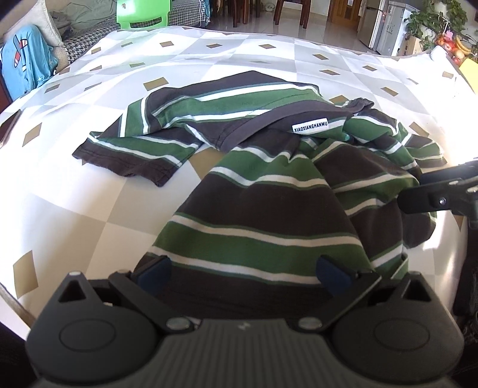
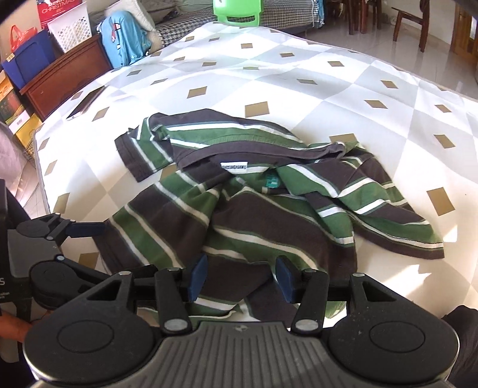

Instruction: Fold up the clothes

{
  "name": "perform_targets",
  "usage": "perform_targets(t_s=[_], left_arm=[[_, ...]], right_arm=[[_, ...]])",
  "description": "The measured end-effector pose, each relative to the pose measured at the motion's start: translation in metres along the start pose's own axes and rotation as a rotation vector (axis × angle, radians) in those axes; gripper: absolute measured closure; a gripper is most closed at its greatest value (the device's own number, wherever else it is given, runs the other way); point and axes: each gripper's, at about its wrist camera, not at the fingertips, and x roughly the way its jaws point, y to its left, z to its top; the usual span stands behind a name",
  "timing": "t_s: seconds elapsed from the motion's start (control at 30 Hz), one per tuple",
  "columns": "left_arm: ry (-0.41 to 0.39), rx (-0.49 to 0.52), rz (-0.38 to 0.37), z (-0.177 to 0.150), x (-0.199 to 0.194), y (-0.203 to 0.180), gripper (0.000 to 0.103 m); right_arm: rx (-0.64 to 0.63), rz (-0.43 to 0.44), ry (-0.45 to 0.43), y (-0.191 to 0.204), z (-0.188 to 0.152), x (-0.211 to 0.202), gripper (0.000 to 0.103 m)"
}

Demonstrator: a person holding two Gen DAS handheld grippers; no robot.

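A T-shirt striped in green, dark brown and white lies crumpled on the bed, which has a white and grey diamond-patterned sheet. Its collar with a white label faces up, and one sleeve spreads to the left. My left gripper stands wide open over the shirt's near hem, with cloth lying between its blue pads. In the right wrist view my right gripper has its pads apart, with loose folds of the shirt between them, not pinched. One of the left gripper's fingers reaches the shirt's left edge.
A phone lies near the bed's left edge. Beyond the bed are a green plastic stool, a blue garment, a wooden chest and chairs. Bare sheet lies past the shirt.
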Motion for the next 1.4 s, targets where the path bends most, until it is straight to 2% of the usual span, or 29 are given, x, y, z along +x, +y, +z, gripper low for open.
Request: perform_targets(t_s=[0.13,0.4,0.53,0.63,0.97,1.1,1.4], left_arm=[[0.002,-0.007,-0.011,0.008,0.008,-0.002,0.0],[0.0,0.042,-0.01,0.028,0.027,-0.011,0.0],[-0.004,0.042,-0.022,0.022,0.038,-0.008,0.0],[-0.045,0.052,-0.027,0.016,0.037,-0.008,0.0],[-0.053,0.072,-0.044,0.007,0.034,-0.001,0.0],[-0.046,0.064,-0.037,0.0,0.032,0.007,0.0],[-0.003,0.025,0.001,-0.004,0.03,0.015,0.0]], right_arm=[[0.025,-0.02,-0.013,-0.008,0.005,0.005,0.052],[0.039,-0.042,-0.043,-0.013,0.008,0.006,0.049],[0.039,-0.04,-0.05,-0.013,0.012,0.011,0.049],[0.006,-0.04,-0.057,-0.009,0.016,0.016,0.048],[-0.152,-0.036,-0.069,0.016,0.034,0.039,0.048],[-0.203,-0.02,-0.091,0.028,0.042,0.046,0.048],[-0.333,-0.044,-0.128,0.051,0.06,0.06,0.047]])
